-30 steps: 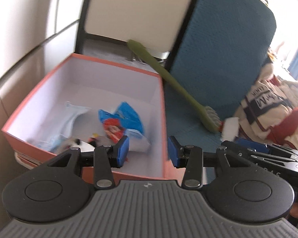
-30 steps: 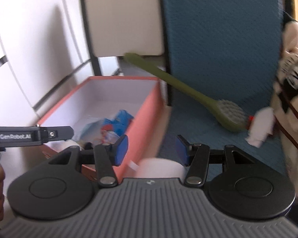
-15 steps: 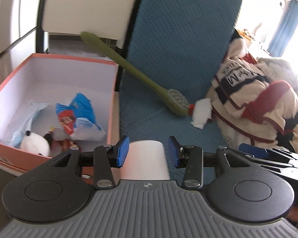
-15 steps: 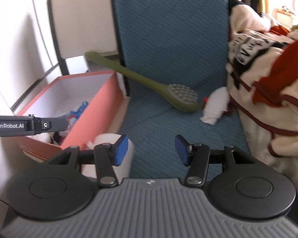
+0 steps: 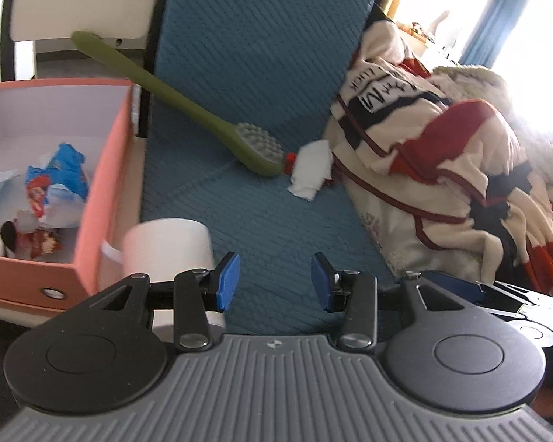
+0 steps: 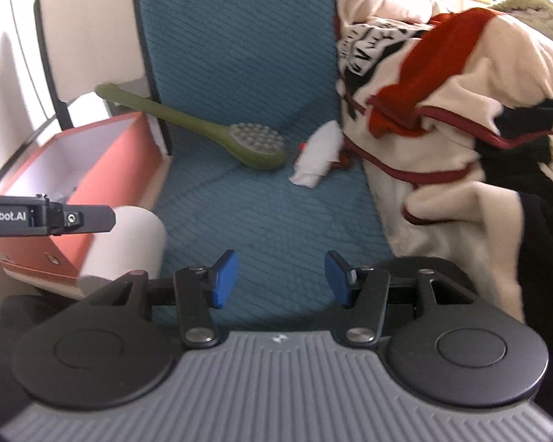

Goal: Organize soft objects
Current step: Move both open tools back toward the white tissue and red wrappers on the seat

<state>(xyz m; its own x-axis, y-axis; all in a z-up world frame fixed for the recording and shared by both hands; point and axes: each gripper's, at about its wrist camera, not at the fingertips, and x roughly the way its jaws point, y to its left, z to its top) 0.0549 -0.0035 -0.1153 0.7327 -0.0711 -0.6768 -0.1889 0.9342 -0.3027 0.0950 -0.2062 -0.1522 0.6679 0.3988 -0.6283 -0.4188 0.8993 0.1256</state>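
Green brush (image 5: 188,107) lies diagonally on the blue seat cushion (image 5: 261,206), handle up-left over the orange box (image 5: 103,169) corner, bristle head down-right, just beside a small white cloth (image 5: 309,173). Cream, red and black garment (image 5: 442,169) heaped at the right. White roll (image 5: 166,246) stands beside the box; wrappers inside it. Sunlit window behind. Left gripper (image 5: 275,280) and right gripper (image 6: 281,280) both spread wide, holding nothing, above bare cushion.

A lived-in home room: blue sofa (image 5: 261,73), heaped blanket (image 5: 442,169), curtained sunny window (image 5: 497,11).
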